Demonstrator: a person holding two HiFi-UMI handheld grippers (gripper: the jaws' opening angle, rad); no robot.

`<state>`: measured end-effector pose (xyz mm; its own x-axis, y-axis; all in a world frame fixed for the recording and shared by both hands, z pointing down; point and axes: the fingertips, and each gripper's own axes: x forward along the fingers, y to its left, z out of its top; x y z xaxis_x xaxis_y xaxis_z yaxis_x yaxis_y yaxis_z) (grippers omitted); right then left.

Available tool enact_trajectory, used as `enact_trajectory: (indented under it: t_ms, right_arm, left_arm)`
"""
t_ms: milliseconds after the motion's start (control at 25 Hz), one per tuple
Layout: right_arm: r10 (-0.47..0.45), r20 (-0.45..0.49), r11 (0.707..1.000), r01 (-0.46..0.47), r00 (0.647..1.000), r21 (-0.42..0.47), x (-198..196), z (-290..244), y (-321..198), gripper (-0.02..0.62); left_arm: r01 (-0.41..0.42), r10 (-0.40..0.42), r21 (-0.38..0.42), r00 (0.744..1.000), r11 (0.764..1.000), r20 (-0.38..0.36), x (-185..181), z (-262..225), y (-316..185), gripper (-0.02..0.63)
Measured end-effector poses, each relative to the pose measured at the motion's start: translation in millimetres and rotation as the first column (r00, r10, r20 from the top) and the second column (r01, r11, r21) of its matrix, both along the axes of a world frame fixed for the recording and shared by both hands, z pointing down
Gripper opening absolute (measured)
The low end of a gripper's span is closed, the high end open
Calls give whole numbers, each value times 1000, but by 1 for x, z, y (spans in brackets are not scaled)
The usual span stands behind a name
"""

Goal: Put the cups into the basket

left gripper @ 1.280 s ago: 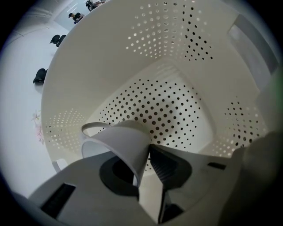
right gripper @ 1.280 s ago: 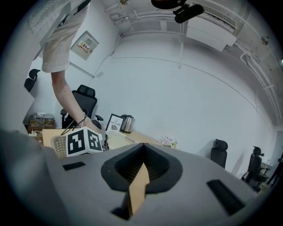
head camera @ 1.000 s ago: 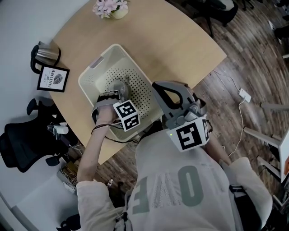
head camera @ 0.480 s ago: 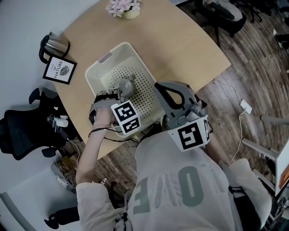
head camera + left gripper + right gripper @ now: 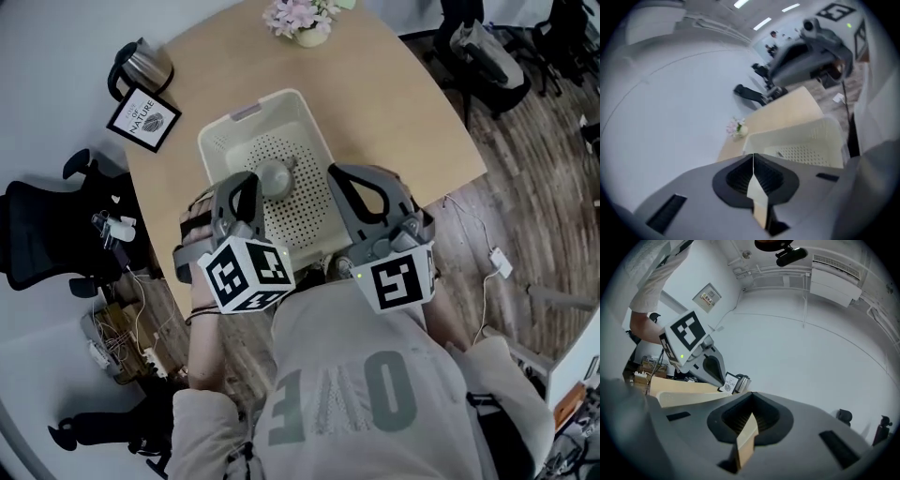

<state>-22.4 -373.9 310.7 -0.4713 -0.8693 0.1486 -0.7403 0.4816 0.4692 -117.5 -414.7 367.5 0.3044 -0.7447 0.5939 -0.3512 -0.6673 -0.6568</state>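
Note:
A grey cup [image 5: 277, 174] lies inside the cream perforated basket [image 5: 217, 141] on the wooden table. My left gripper [image 5: 238, 187] is raised above the basket's near left rim, clear of the cup. Its jaws are closing and meet in a thin line with nothing between them [image 5: 753, 158]. My right gripper [image 5: 354, 180] hovers over the basket's near right corner, shut and empty [image 5: 751, 394]. The left gripper view shows the basket [image 5: 806, 136] just beyond the jaws; I cannot make out the cup there.
A pot of pink flowers [image 5: 302, 19] stands at the table's far edge. A metal kettle [image 5: 145, 64] and a framed picture [image 5: 143, 119] sit at the table's left corner. A black office chair [image 5: 37, 234] and cables are on the floor at left.
My left gripper has come up and back out of the basket, leaving the grey cup inside, and its jaws have closed. The right gripper has stayed put.

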Motion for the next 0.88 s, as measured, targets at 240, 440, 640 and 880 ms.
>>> enact_trajectory:
  t_ms: [240, 440, 640, 880]
  right_arm:
    - [-47, 9, 999, 47, 999, 28, -21, -11, -8, -2]
    - [-120, 6, 992, 120, 993, 28, -43, -13, -6, -2]
    - [-174, -40, 985, 174, 984, -7, -65, 2, 0, -2]
    - [-214, -49, 977, 214, 976, -6, -78, 5, 1, -2]
  left_arm:
    - [283, -115, 257, 847, 924, -519, -14, -74, 10, 9]
    - [371, -142, 187, 699, 910, -701, -21, -83, 28, 9]
    - [415, -157, 207, 689, 886, -708, -30, -75, 32, 9]
    - [434, -161, 225, 690, 872, -706, -34, -73, 36, 9]
